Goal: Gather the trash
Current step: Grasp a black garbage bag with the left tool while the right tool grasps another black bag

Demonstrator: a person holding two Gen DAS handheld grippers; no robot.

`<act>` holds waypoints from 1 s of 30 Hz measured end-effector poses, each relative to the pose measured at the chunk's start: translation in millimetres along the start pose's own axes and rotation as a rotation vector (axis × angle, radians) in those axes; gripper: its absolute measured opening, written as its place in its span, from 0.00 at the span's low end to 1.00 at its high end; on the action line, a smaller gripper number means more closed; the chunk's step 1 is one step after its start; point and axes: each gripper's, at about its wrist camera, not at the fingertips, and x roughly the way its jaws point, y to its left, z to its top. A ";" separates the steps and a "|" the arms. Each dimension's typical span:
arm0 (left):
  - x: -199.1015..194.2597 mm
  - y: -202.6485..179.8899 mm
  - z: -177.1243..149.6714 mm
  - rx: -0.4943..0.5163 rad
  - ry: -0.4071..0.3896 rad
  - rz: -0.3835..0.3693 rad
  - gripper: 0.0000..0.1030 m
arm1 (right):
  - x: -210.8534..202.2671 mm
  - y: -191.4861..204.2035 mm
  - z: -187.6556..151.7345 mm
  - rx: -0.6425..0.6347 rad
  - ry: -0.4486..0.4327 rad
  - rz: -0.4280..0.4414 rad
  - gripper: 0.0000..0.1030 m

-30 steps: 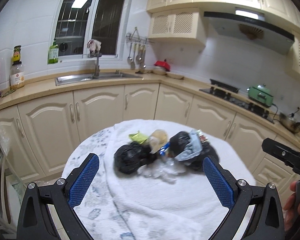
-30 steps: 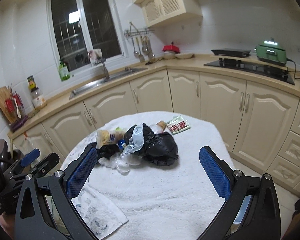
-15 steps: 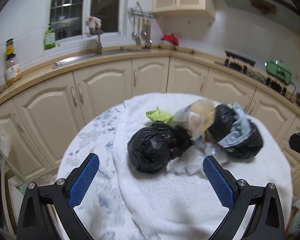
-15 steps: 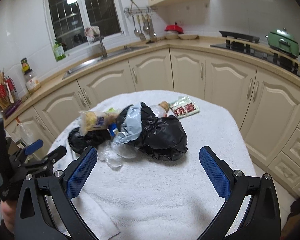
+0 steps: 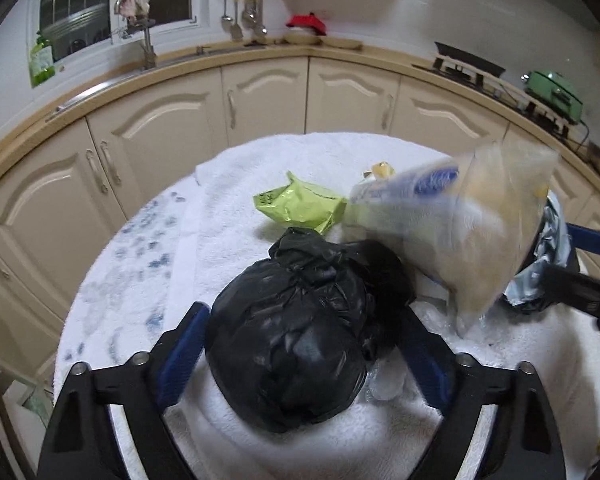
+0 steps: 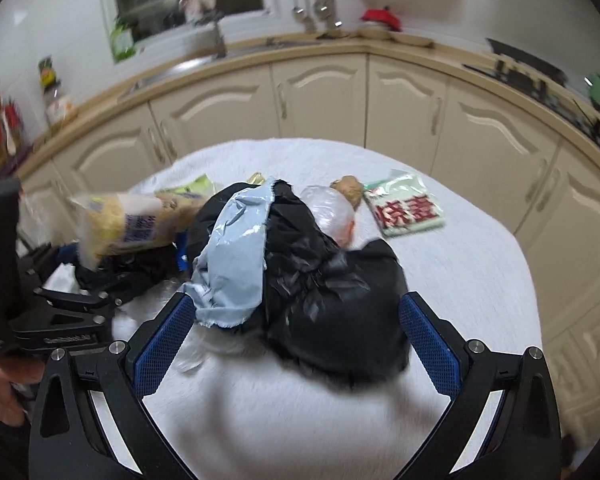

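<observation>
Status: collection barely begun, judged from a heap all on the white towel [image 5: 260, 440] — left gripper [image 5: 300, 354], jaws closing about the knotted black bag [image 5: 292, 344] at the heap's near-left end, pads not plainly pressing; right gripper [image 6: 296, 330], jaws wide, straddling the larger black bag [image 6: 332, 300] with its grey-blue scrap [image 6: 236, 252], nothing held. Left view only: green wrapper [image 5: 300, 206] behind the knotted bag. Right view only: red-lettered packet [image 6: 406, 210] right of the heap, apart.

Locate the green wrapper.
In the left wrist view, the green wrapper lies on the white towel, just behind the black bag, left of the clear bag.
</observation>
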 end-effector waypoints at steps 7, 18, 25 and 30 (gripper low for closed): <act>17.5 10.9 20.8 -0.024 -0.019 -0.017 0.71 | 21.1 -4.7 10.2 -0.048 0.028 0.057 0.96; 31.5 12.2 31.9 -0.001 -0.010 0.006 0.73 | 31.1 8.6 21.5 -0.261 0.051 0.056 1.00; 26.6 23.4 27.4 -0.068 -0.034 -0.018 0.68 | 24.0 -8.2 13.4 -0.157 0.052 0.136 0.78; -3.2 24.6 7.1 -0.079 -0.074 -0.007 0.68 | 0.4 -25.5 -2.8 -0.029 0.010 0.189 0.75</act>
